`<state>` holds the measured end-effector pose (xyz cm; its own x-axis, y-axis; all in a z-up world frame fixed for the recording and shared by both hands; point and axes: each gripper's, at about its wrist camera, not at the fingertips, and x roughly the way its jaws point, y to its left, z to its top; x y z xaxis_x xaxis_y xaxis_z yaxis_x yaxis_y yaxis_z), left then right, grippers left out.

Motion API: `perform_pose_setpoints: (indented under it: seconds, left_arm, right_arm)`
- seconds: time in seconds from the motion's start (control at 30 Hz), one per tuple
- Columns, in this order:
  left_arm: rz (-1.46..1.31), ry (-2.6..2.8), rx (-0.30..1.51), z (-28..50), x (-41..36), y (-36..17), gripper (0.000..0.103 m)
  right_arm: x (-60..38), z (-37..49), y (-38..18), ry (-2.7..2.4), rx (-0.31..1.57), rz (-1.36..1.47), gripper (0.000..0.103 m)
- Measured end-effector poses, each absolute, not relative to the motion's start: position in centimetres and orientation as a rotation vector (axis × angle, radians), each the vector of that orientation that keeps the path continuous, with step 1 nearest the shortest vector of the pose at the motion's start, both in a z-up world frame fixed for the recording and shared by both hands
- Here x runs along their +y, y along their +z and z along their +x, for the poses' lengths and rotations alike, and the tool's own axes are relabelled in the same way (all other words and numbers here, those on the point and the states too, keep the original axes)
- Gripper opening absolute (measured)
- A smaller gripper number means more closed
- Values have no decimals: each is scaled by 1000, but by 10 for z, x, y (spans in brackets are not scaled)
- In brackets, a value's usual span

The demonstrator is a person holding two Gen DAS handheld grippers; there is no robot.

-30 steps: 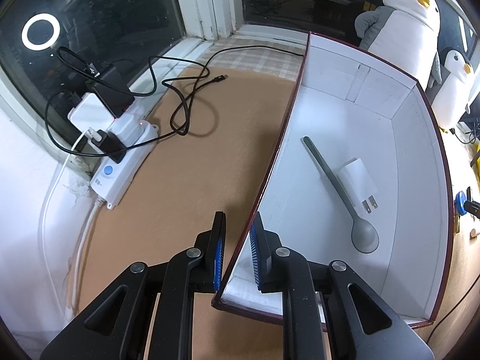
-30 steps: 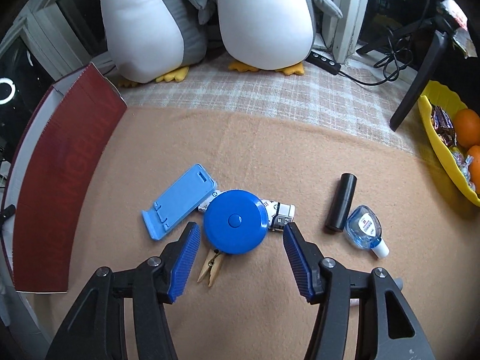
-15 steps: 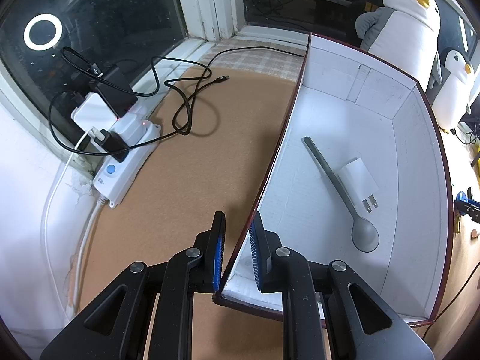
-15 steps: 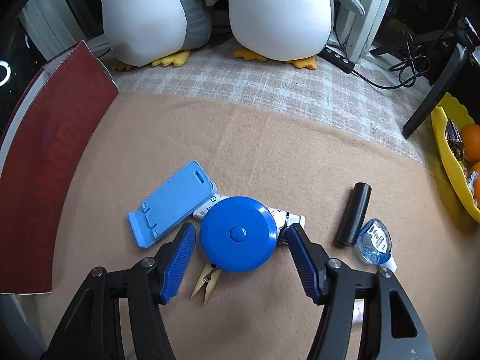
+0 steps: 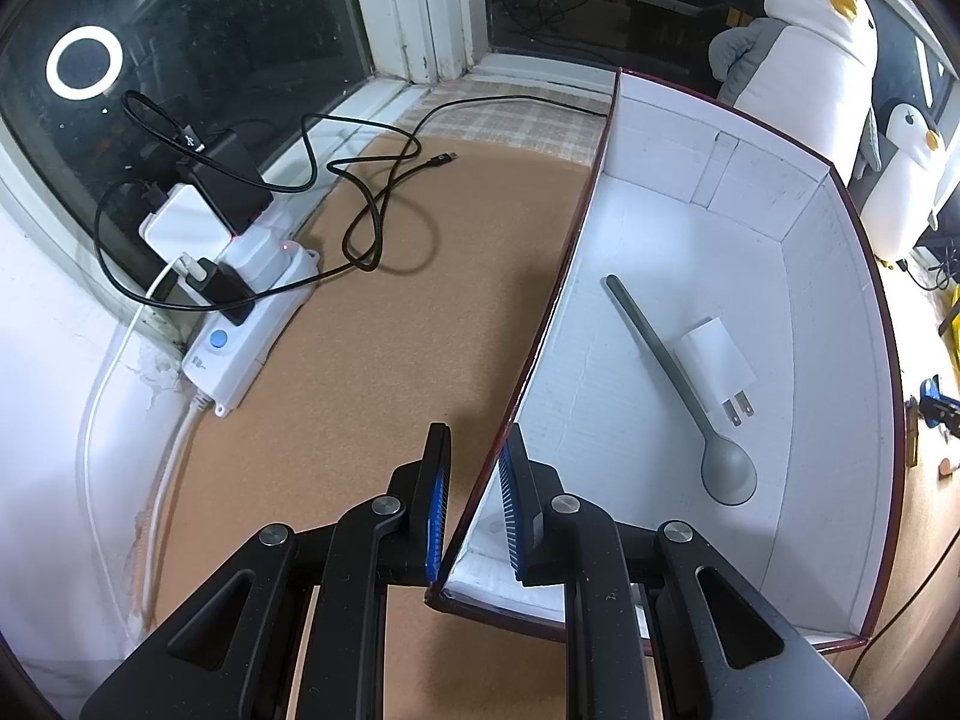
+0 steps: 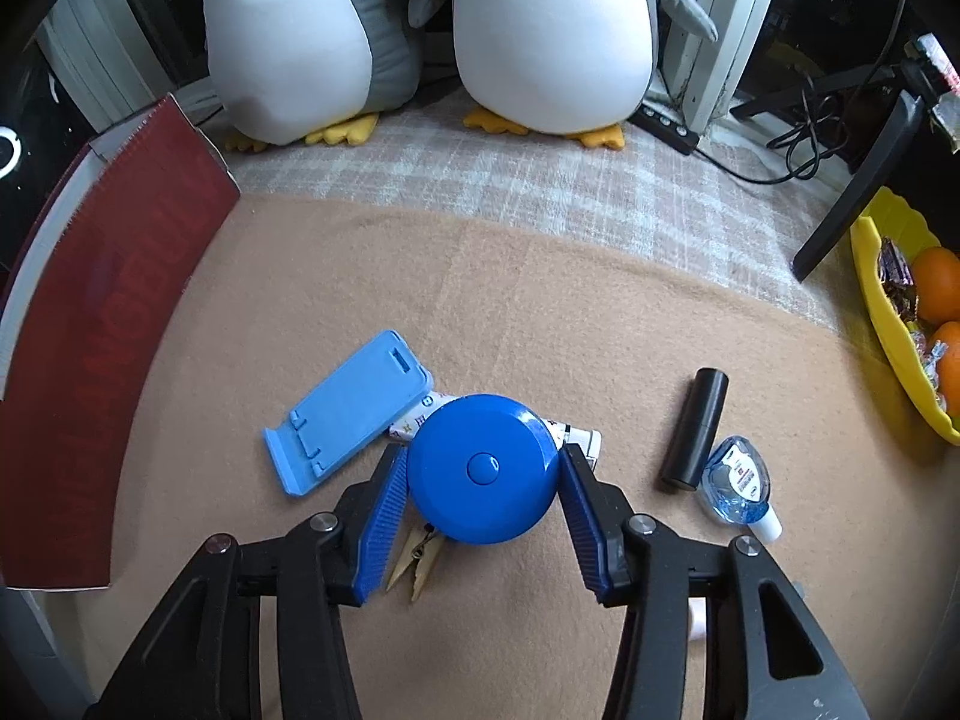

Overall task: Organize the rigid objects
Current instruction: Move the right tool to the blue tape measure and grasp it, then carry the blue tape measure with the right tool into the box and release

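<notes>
Our right gripper (image 6: pixel 483 468) has its blue pads against both sides of the round blue tape measure (image 6: pixel 483 467), closed on it. It is a smooth, thick disc with a small button at its centre, sitting low over a wooden clothespin (image 6: pixel 417 561) and a small printed tube (image 6: pixel 579 438), with a light-blue phone stand (image 6: pixel 348 411) just to its left. To the right lie a black cylinder (image 6: pixel 696 429) and a clear blue correction-tape dispenser (image 6: pixel 738 480), touching each other.

Our left gripper (image 5: pixel 474 483) is clamped on the near left wall of the box (image 5: pixel 840 390), one finger outside and one inside. Its white interior holds a grey spoon (image 5: pixel 678 378) and a white plug adapter (image 5: pixel 714 360), side by side.

Everything rests on a tan blanket (image 6: pixel 540 300) giving way to plaid cloth at the far side. Two plush penguins (image 6: pixel 420 30) stand against the window, a yellow fruit bowl (image 6: pixel 882 312) sits at the right, and a white power strip (image 5: pixel 246 324) lies at the left.
</notes>
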<state>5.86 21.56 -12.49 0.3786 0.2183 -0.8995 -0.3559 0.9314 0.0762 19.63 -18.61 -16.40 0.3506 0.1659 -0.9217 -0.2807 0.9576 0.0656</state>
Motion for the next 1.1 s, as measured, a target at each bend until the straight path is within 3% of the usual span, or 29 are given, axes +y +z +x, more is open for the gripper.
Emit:
perform_pose_setpoints:
  seconds: [0.57,1.1]
  left_arm:
    - [-165,323,1113,75,221,-134,16]
    - [-191,268,1106,80,229,-140,16]
  right_arm:
    - [-45,170,-60,559,990,-201,46]
    - [71,176,-77,667,1032,-299,46]
